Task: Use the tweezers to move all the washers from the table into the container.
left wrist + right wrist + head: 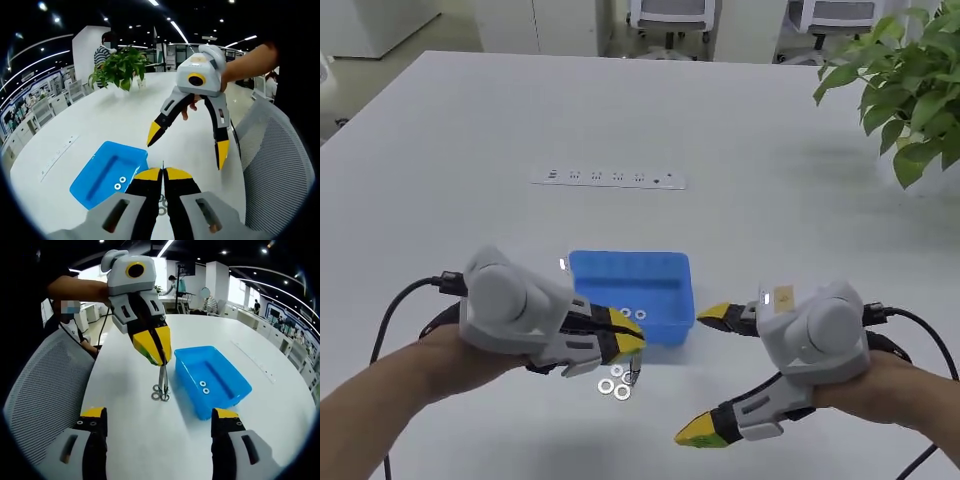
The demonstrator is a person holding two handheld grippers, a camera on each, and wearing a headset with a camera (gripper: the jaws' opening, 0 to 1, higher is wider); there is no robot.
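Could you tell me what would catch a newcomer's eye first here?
The bright blue container sits on the white table, two washers inside. Just in front of it, the left tongs pinch tweezers, tips down at a washer cluster; the right tongs hang open alongside.

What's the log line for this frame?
left tool: shut on tweezers | tips: at table washers beside blue container | two washers in container | right tool: open, empty
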